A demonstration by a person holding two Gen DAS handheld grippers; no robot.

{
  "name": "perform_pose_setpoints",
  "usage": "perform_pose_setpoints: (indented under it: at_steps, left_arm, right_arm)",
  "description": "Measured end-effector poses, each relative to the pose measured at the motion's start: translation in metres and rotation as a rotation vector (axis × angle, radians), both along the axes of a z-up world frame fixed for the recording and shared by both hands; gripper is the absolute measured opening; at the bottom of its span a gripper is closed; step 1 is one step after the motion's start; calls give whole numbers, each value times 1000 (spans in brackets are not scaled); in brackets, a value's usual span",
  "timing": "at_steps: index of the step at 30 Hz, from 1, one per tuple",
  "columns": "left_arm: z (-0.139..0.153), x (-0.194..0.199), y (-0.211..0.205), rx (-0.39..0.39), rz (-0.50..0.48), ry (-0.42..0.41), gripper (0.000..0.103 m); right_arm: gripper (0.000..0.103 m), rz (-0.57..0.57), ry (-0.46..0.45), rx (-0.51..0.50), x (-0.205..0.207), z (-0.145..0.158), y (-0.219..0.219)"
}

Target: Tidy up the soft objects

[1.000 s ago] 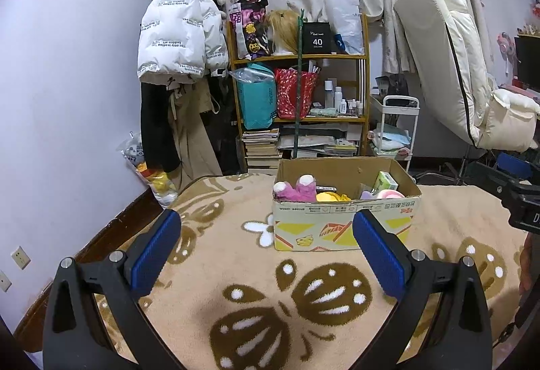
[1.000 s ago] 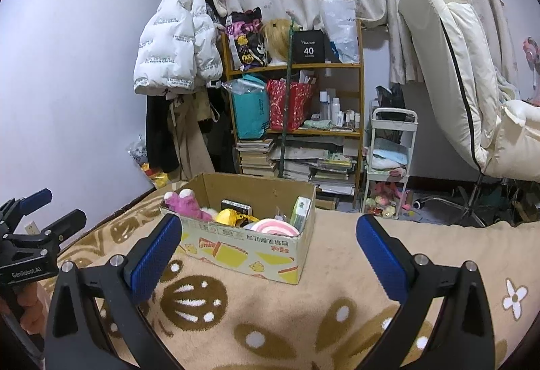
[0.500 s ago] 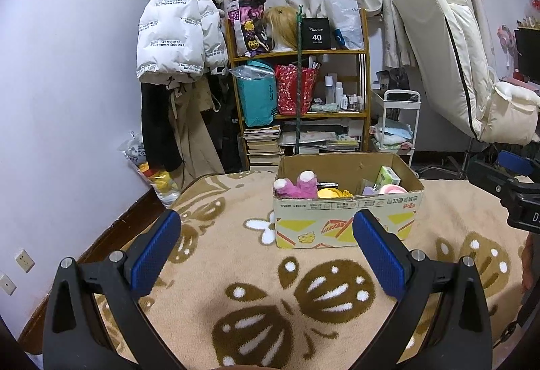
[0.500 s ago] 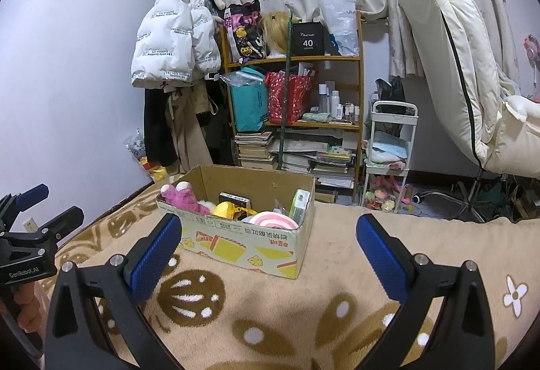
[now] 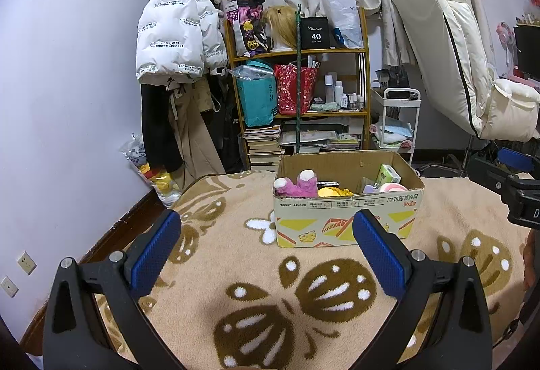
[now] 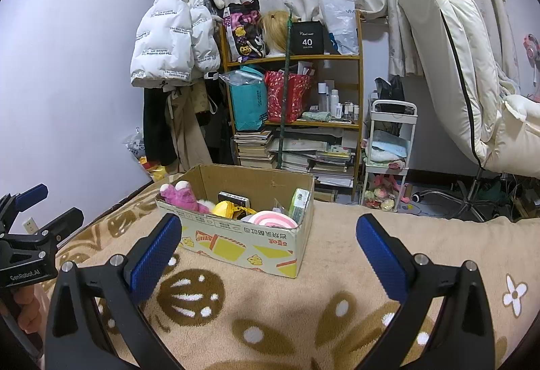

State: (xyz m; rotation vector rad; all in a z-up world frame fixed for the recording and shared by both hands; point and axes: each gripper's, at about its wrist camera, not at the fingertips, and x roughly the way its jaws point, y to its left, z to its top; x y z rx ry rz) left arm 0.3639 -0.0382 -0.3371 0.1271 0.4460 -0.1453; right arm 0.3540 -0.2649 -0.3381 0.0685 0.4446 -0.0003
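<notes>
in the left wrist view the cardboard box (image 5: pixel 347 201) is the landmark: it stands open on the patterned blanket (image 5: pixel 236 285), and inside it sit a pink plush toy (image 5: pixel 298 184) at its left end, a yellow soft thing (image 5: pixel 334 191) beside that, and a pink-and-white round piece (image 5: pixel 391 187) toward its right end. the left gripper (image 5: pixel 266 252) hovers short of the box, level and pointed at its front wall, fingers spread wide with nothing between them. at the right of the box the other tool pokes into frame. in the right wrist view the same box (image 6: pixel 243 235) lies ahead and to the left, and the right gripper (image 6: pixel 270 252) hangs above the blanket (image 6: pixel 337 302), fingers likewise spread and empty, aimed past the box's right corner (the left tool and a hand show at the far left edge). the soft things already lie gathered in the box; this fits either a sorting about to draw them out or a tidy-up just ended, so no single next move can be judged.
</notes>
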Motion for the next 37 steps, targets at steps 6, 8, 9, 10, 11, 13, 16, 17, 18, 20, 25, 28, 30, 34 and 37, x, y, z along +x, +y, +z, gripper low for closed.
perform_pose_setpoints:
  at_steps: [6, 8, 9, 10, 11, 13, 16, 17, 18, 20, 25, 28, 30, 34, 37]
  left_arm:
    - [0, 0, 0, 0, -1, -1, 101]
    - [0, 0, 0, 1, 0, 1, 101]
    - [0, 0, 0, 1, 0, 0, 101]
    - [1, 0, 1, 1, -1, -1, 101]
    - [1, 0, 1, 1, -2, -1, 101]
    - [0, 0, 0, 2, -1, -2, 101]
    - [0, 0, 0, 4, 0, 1, 101]
    - [0, 0, 2, 4, 0, 1, 101]
    - [0, 0, 2, 4, 0, 0, 101]
    - [0, 0, 2, 3, -2, 1, 101]
    - [-1, -1, 4, 5, -3, 2, 101]
    - [0, -1, 3, 5, -1, 2, 101]
    - [0, -1, 2, 5, -1, 3, 101]
    - [-1, -1, 3, 4, -3, 3, 101]
    - [0, -1, 3, 5, -2, 2, 101]
  right_arm:
    - [103, 0, 0, 0, 0, 0, -1]
    - [103, 1, 2, 1, 1, 0, -1]
    - [103, 1, 2, 1, 0, 0, -1]
    - [103, 1, 2, 0, 0, 1, -1]
    - [103, 1, 2, 0, 0, 0, -1]
    - [103, 1, 1, 0, 0, 1, -1]
    - [103, 1, 2, 1, 0, 1, -1]
    - [103, 0, 2, 1, 0, 0, -1]
    - [103, 0, 2, 1, 0, 1, -1]
    - [103, 1, 2, 2, 0, 1, -2]
    - [103, 1, 3, 0, 0, 1, -2]
    - [103, 2, 5, 1, 1, 1, -2]
    - [103, 1, 4, 0, 0, 1, -2]
    - [103, 1, 3, 0, 1, 2, -3]
    - [103, 2, 4, 1, 1, 2, -3]
